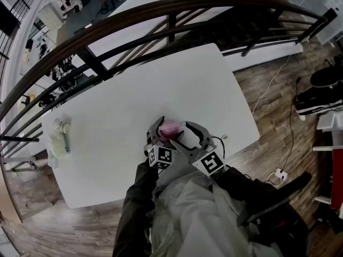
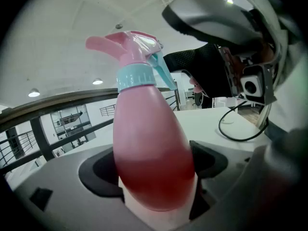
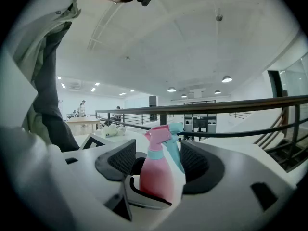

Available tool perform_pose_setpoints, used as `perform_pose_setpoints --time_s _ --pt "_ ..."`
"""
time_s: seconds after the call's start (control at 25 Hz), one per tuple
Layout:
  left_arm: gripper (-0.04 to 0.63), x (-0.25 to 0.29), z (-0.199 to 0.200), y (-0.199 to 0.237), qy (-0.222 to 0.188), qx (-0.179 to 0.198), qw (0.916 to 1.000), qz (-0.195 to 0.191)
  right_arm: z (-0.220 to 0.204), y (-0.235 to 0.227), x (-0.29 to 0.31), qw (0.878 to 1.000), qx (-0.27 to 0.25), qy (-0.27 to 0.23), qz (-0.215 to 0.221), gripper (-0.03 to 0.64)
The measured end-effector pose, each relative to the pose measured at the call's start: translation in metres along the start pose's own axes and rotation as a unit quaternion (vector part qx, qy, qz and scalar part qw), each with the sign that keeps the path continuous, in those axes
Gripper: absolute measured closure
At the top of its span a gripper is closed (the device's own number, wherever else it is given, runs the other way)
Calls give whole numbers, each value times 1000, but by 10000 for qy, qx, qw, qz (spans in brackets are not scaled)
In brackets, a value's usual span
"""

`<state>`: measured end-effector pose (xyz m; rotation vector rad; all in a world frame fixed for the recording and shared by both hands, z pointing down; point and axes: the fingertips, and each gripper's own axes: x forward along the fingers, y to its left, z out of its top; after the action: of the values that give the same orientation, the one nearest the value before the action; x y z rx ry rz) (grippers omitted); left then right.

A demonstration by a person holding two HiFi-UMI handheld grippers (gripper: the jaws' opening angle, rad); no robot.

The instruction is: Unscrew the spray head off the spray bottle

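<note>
A pink spray bottle (image 1: 170,129) stands upright just off the table's front edge, between my two grippers. It has a pink spray head (image 2: 127,47), a teal collar (image 2: 137,76) and a blue trigger (image 2: 161,69). My left gripper (image 2: 154,170) is shut on the bottle's wide lower body (image 2: 151,148), a pad pressing each side. My right gripper (image 3: 159,160) is open. Its ribbed pads (image 3: 118,160) flank the spray head (image 3: 159,136) with gaps on both sides. In the head view, the left gripper (image 1: 161,134) and right gripper (image 1: 180,134) meet around the bottle.
The white table (image 1: 134,90) has a pale bundle with a blue item (image 1: 59,138) at its far left end. A thin cable (image 1: 221,139) lies near the right gripper. A dark railing (image 1: 171,9) runs behind the table. Wooden floor (image 1: 268,90) surrounds it.
</note>
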<state>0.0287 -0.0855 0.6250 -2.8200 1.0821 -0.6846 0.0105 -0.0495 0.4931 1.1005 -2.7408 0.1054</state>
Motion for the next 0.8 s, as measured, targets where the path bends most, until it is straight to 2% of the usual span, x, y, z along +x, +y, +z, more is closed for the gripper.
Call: perform_pose_setpoints --time_s 0.16,0.32,0.44,0.52,0.6,0.68,0.8 --pt "154 -2 3 3 119 -38 9991 409 3 -12 -3 9994 15 -83 -341 353" --pt "160 -9 0 5 611 -69 9919 1111 12 -21 -8 9961 332 -76 -818 333" --pt "160 -16 -6 4 901 -242 9850 1455 19 -10 6 9963 449 22 -738 262" --pt "161 -25 -6 10 992 -332 9798 1705 20 -3 17 9975 237 112 -657 237" --pt "161 -32 -8 14 1065 -325 9772 1809 18 0 24 9980 58 228 -593 221" --pt "161 -34 -7 13 1061 -379 9781 1751 21 0 27 9984 16 231 -516 219" --pt "161 -35 2 10 894 -485 9823 1575 30 -1 26 9992 -120 -93 -364 219"
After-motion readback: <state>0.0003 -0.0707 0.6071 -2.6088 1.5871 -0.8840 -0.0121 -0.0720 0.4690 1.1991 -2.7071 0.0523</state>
